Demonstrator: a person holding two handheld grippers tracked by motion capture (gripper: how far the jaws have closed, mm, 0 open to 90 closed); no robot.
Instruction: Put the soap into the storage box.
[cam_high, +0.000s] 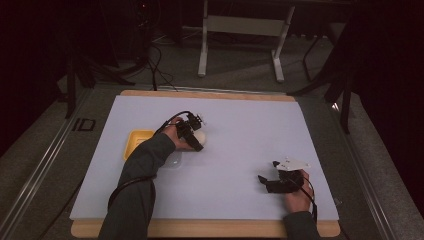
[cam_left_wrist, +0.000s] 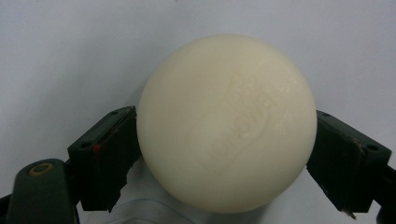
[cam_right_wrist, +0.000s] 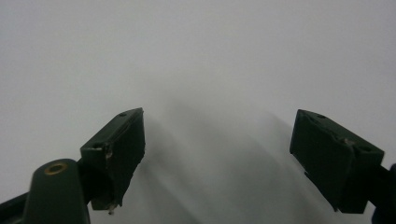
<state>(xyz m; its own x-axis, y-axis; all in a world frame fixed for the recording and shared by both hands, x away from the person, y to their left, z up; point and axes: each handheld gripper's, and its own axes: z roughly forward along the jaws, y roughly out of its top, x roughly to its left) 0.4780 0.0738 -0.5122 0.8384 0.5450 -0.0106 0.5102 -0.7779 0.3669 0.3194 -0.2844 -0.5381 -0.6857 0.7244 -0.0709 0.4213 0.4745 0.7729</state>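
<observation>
A round cream soap bar (cam_left_wrist: 226, 123) with an embossed mark lies on the white mat, left of its middle (cam_high: 200, 135). My left gripper (cam_left_wrist: 229, 158) has a black pad against each side of the soap, so it is shut on it. In the high view the left gripper (cam_high: 196, 139) points down and to the right over the soap. My right gripper (cam_high: 267, 181) rests near the mat's front right, with its jaws open wide. In the right gripper view the gripper (cam_right_wrist: 219, 158) has nothing but bare mat between its pads.
A yellow tray (cam_high: 134, 142) sits on the mat left of my left forearm. A clear plastic piece (cam_high: 175, 161) lies just in front of the soap and shows at the bottom of the left gripper view (cam_left_wrist: 140, 210). The white mat (cam_high: 240, 120) covers a wooden table.
</observation>
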